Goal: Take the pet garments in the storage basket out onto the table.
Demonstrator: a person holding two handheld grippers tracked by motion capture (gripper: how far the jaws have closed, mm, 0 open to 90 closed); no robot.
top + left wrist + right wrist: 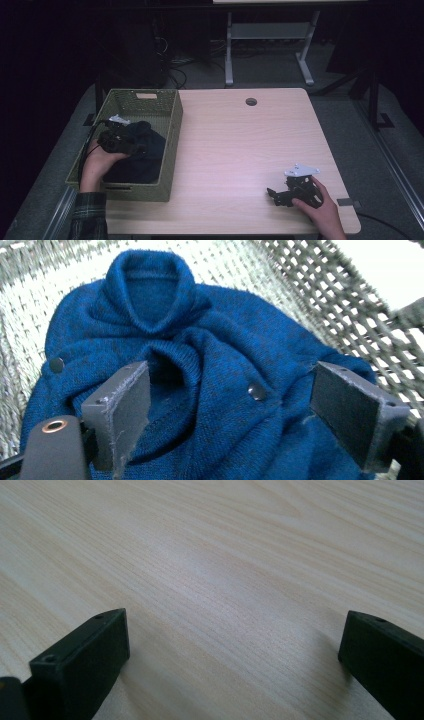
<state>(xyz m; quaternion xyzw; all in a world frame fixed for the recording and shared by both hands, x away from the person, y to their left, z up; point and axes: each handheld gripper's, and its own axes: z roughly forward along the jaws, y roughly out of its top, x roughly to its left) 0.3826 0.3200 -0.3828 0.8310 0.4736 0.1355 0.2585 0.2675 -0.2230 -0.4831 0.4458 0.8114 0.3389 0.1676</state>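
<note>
Left tongs [230,405]: held wide open over the sweater [200,365] in the basket [172,130], nothing gripped.
Right tongs [235,665]: spread wide, empty, low over the surface [225,555].

The sweater [200,370] at frame centre is fuzzy blue knit (with dull dark buttons). The basket [350,315] at upper right is coarse open weave. The table [225,565] is smooth, pale wood grain with a soft sheen.

Sweater [142,150] in basket [172,145], basket on table [240,145] left side.
</note>
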